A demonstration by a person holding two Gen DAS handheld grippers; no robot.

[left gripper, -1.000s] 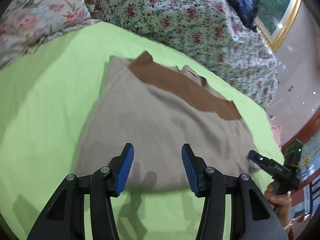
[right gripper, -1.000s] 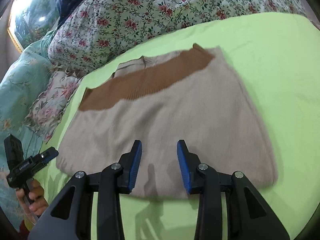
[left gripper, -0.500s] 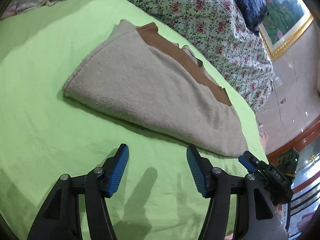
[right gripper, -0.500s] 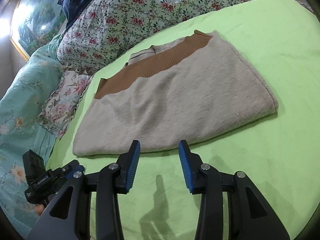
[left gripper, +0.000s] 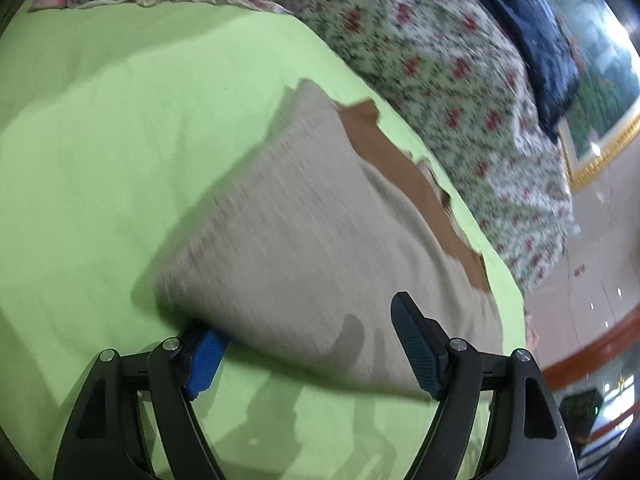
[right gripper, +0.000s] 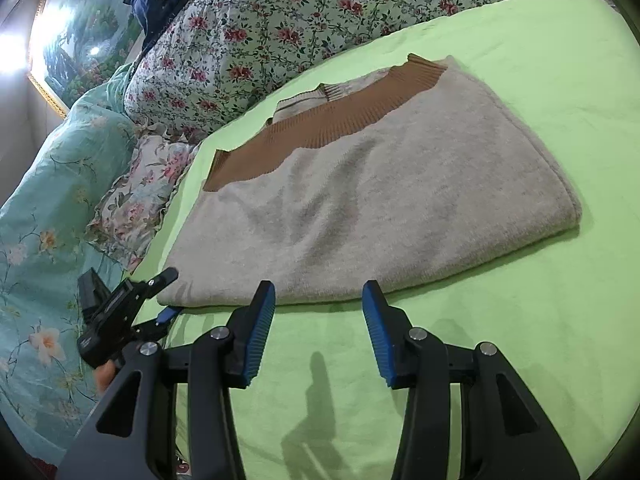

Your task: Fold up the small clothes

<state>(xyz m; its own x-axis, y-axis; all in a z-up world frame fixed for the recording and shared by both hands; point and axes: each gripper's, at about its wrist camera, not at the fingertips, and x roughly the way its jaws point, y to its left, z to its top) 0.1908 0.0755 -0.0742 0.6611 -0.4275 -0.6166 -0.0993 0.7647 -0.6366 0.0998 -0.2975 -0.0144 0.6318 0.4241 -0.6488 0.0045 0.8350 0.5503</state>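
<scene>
— What is seen past the fingers of the right gripper [right gripper: 318, 314]?

— A folded beige sweater [right gripper: 384, 200] is laid flat on the green sheet [right gripper: 520, 320]. Its near edge is just past the fingertips. A brown ribbed band [right gripper: 332, 120] is seen along its far side. The two blue pads are spread wide apart, and nothing is held between them.

— And the left gripper [left gripper: 310, 344]?

— Its fingers are spread wide too. The near corner of the sweater [left gripper: 312, 248] is set between them: one blue pad [left gripper: 204, 356] is tucked under the cloth and the other finger [left gripper: 416, 344] is kept above it. The cloth is not pinched yet. This view is blurred, so a touch cannot be told for sure.

— Is that gripper seen from the other side?

— Yes. The left gripper [right gripper: 170, 292] is seen to the left of the right fingers, at the sweater's left corner, with the cloth edge between its open tips.

— What is found beyond the sweater?

— A flowered quilt [right gripper: 300, 24] is piled past the far edge, and a teal blanket [right gripper: 44, 208] is seen far to the left.
</scene>
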